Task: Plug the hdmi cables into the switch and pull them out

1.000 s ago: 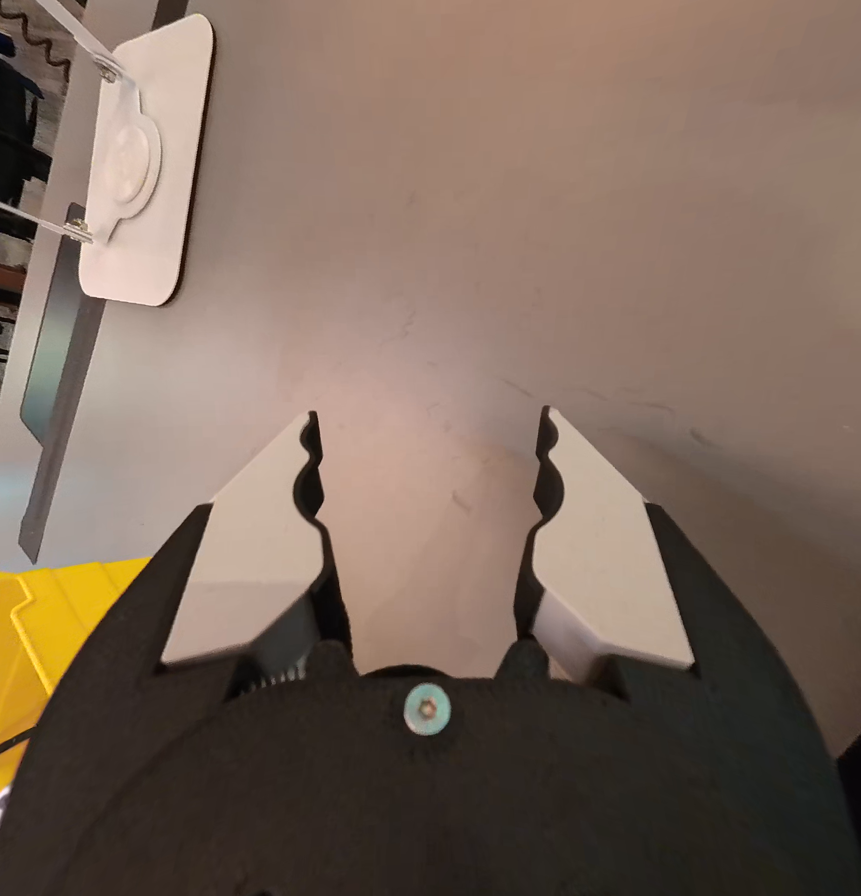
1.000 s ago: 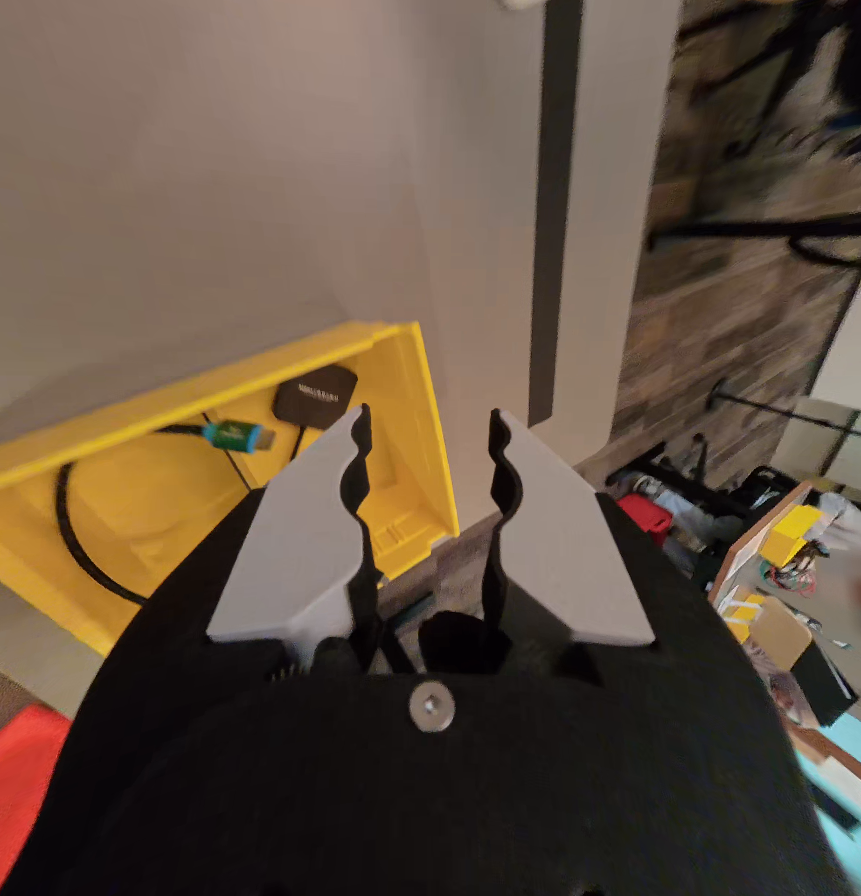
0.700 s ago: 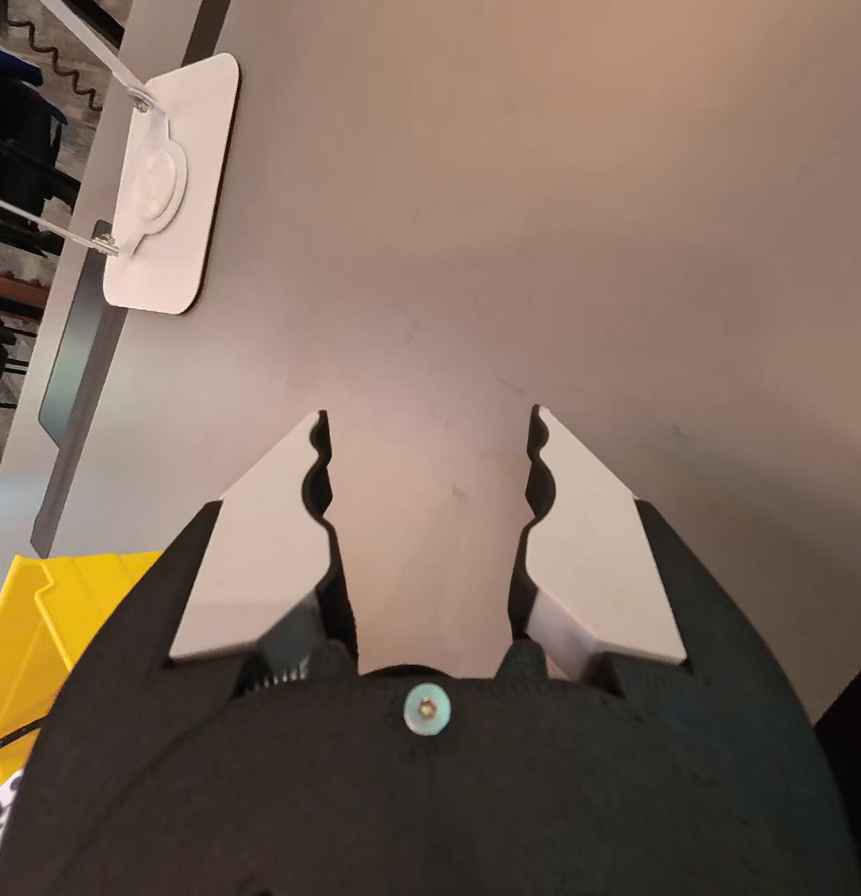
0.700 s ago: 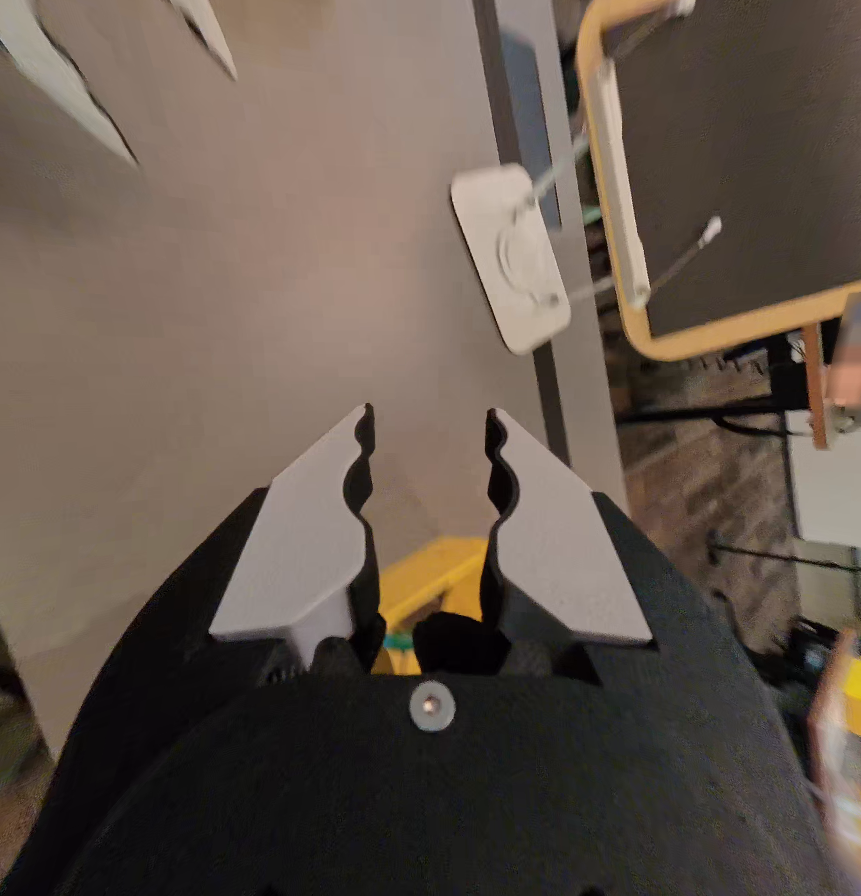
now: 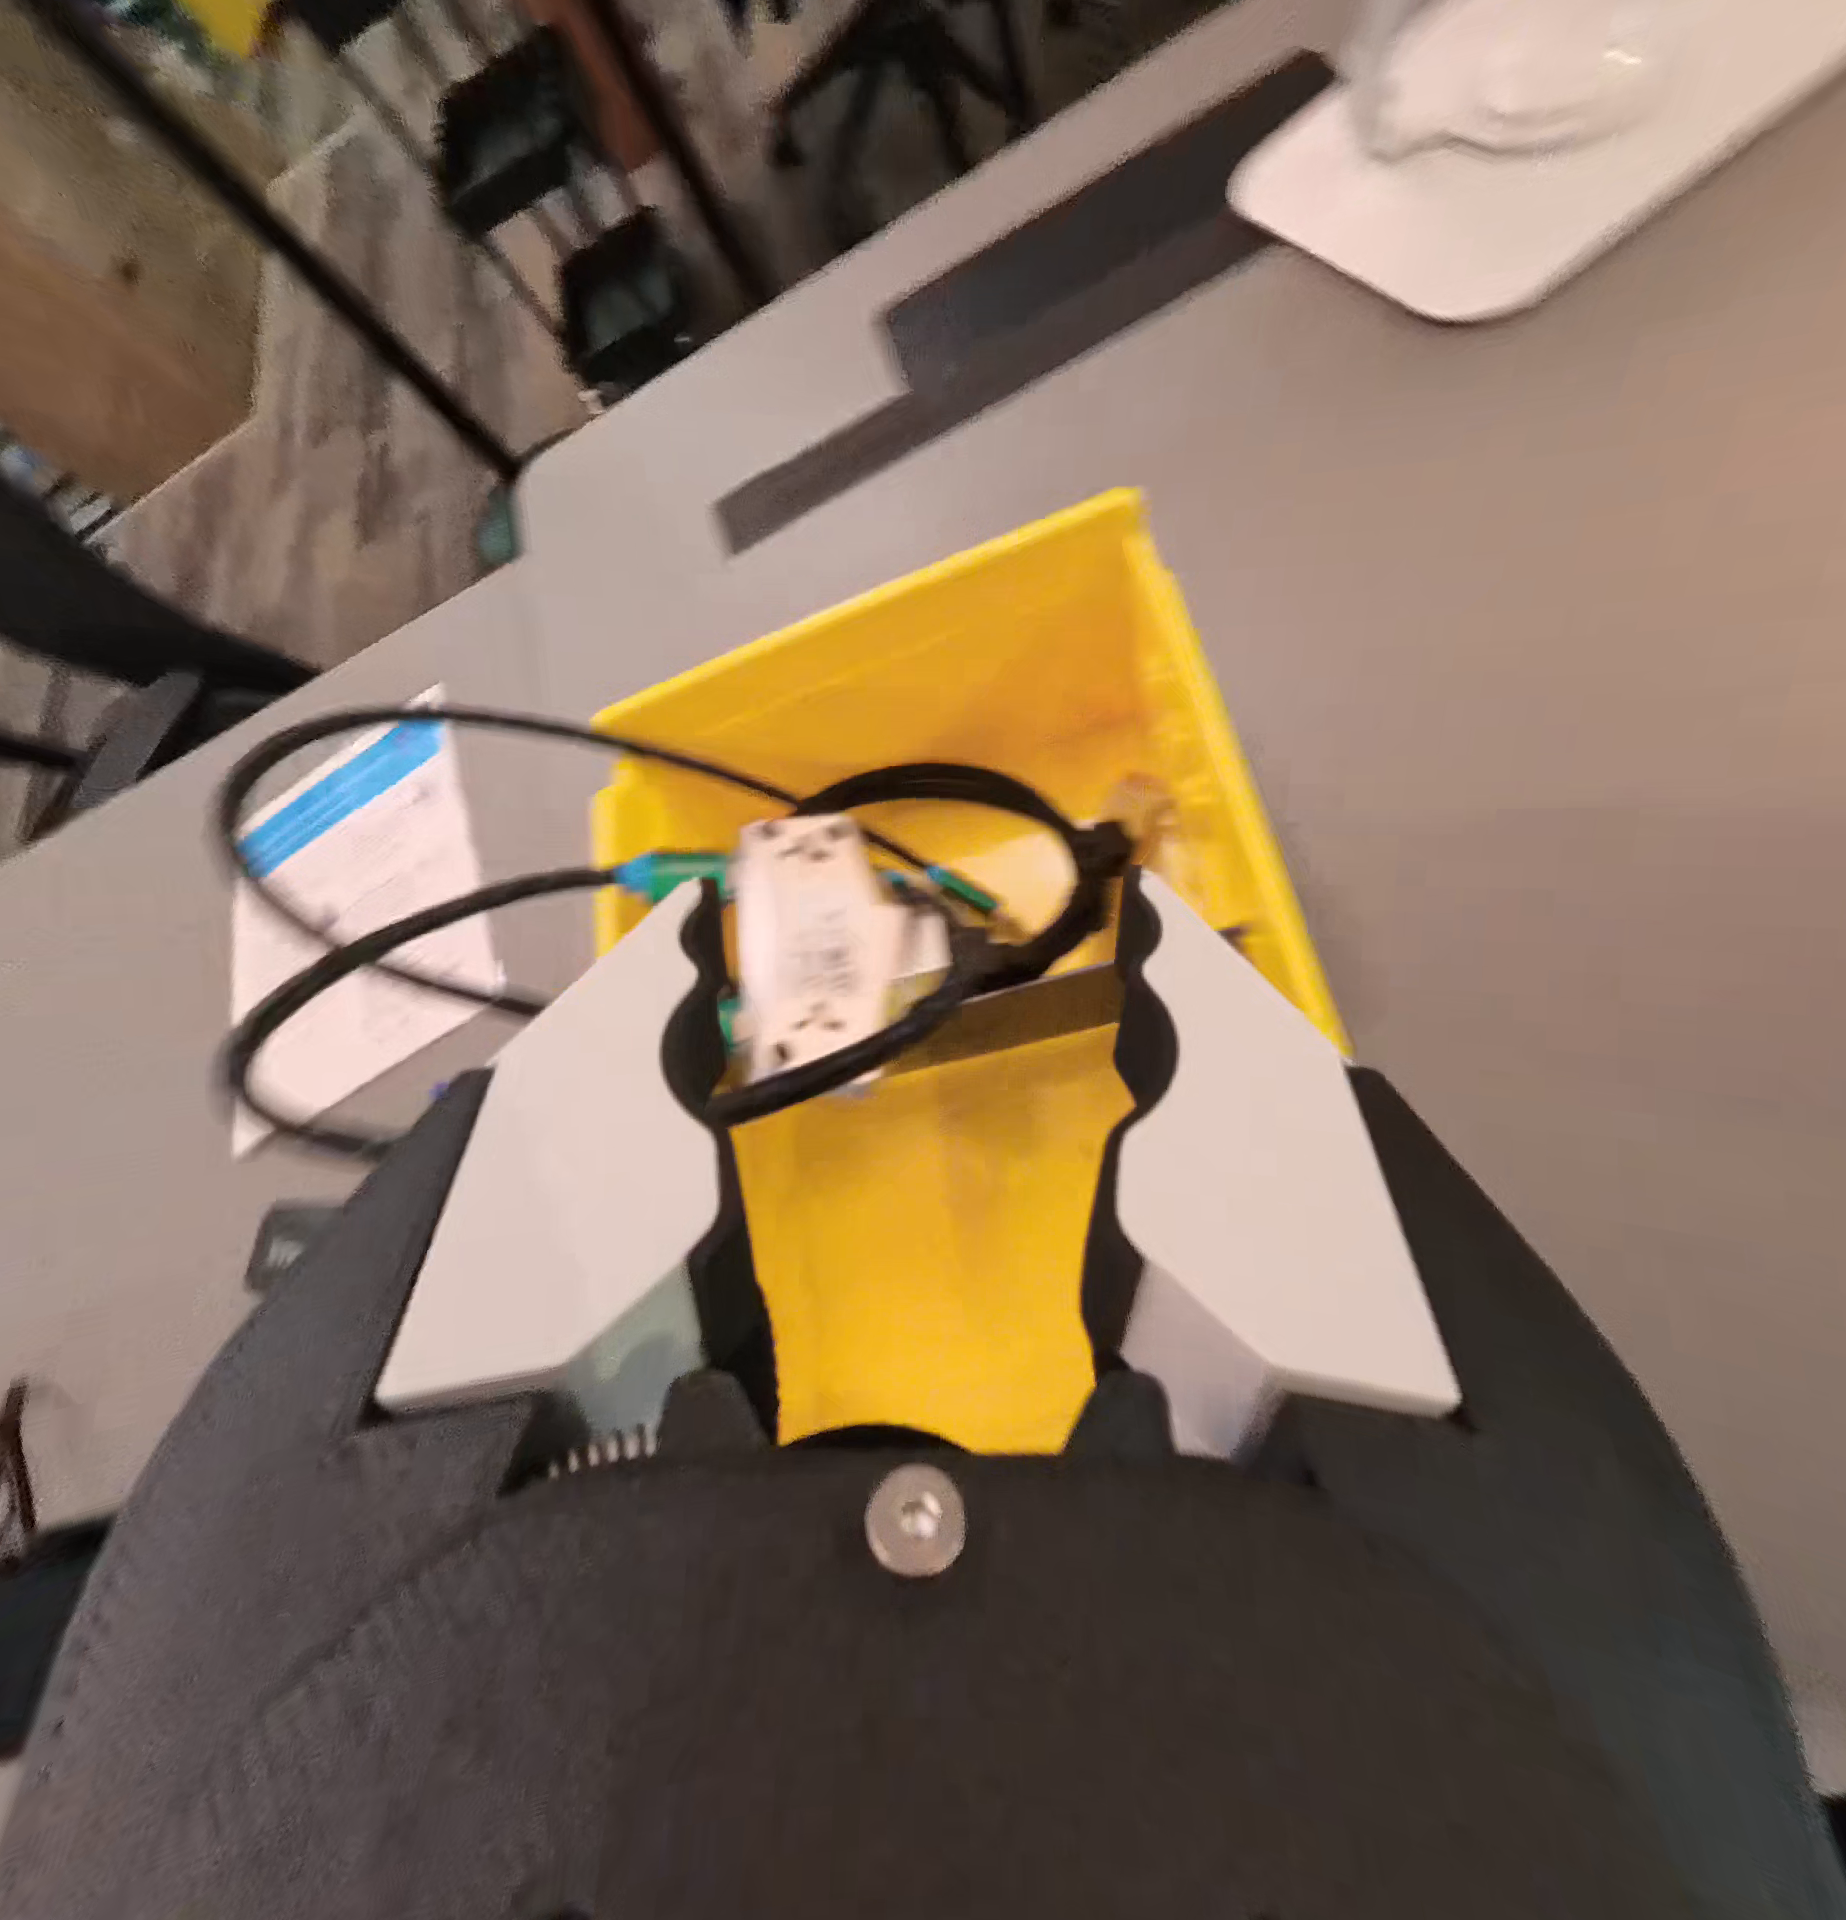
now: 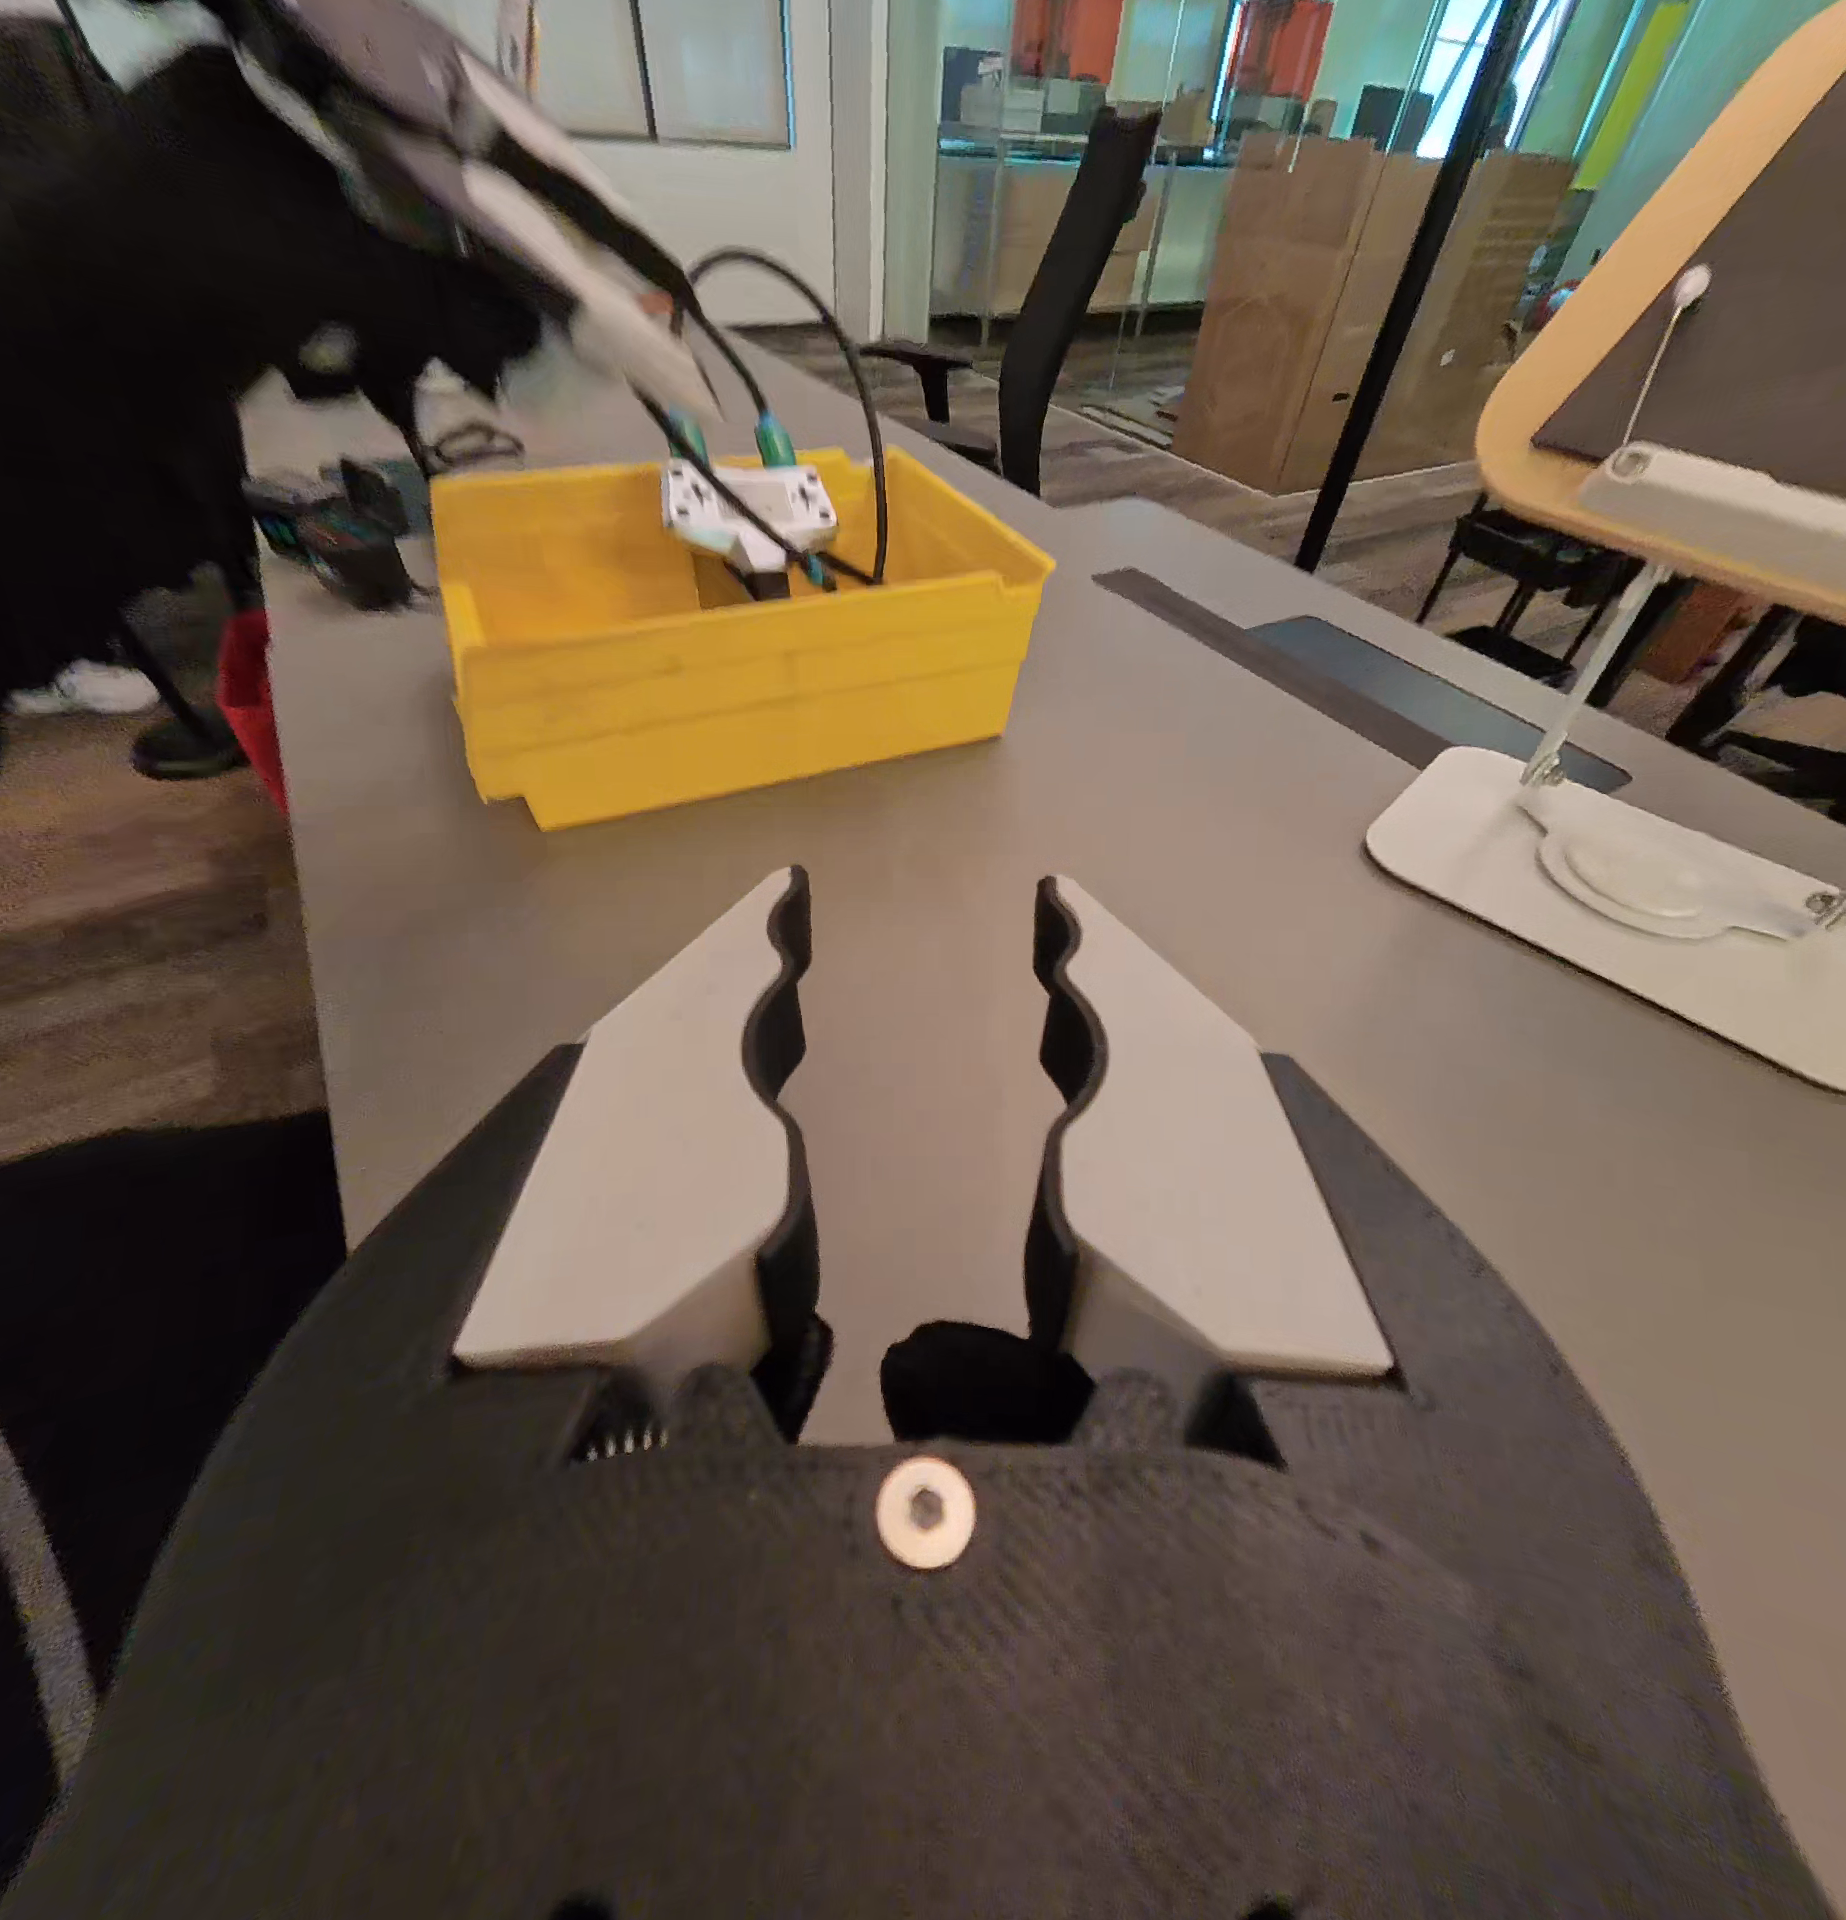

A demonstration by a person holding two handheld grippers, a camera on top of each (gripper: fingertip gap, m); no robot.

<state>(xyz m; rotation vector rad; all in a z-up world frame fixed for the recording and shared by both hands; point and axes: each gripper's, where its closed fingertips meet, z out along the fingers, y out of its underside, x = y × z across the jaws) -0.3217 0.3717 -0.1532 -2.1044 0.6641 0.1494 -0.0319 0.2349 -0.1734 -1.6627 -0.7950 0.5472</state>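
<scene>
Left gripper (image 5: 914, 904) is hovering over the yellow plastic bin (image 5: 1189, 727), its jaws standing wide apart and gripping nothing. The fingers (image 5: 1241, 1153) are showing flat pale grey faces with wavy black inner edges, set in a rough, grainy black body.

The switch (image 5: 825, 945), a small white boxy unit, is sitting tilted inside the bin; picture blurred here. Black cables (image 5: 379, 956) with teal-green plug ends are running from it, two of them looping out over the bin's wall and lying across a white printed sheet (image 5: 368, 862) on the tabletop (image 5: 1521, 623). In the right wrist view, two green plugs are standing at the switch's far edge; whether they are fully seated, cannot tell.

Right gripper (image 6: 919, 904) is hanging low over the smooth grey matte tabletop, well apart from the bin, jaws parted and empty. The bin is sitting near the tabletop's left edge in that view. A white rounded-corner base plate (image 6: 1625, 935) with thin clear struts is resting near the right edge. A dark recessed strip (image 6: 1262, 644) is running along the far side.
</scene>
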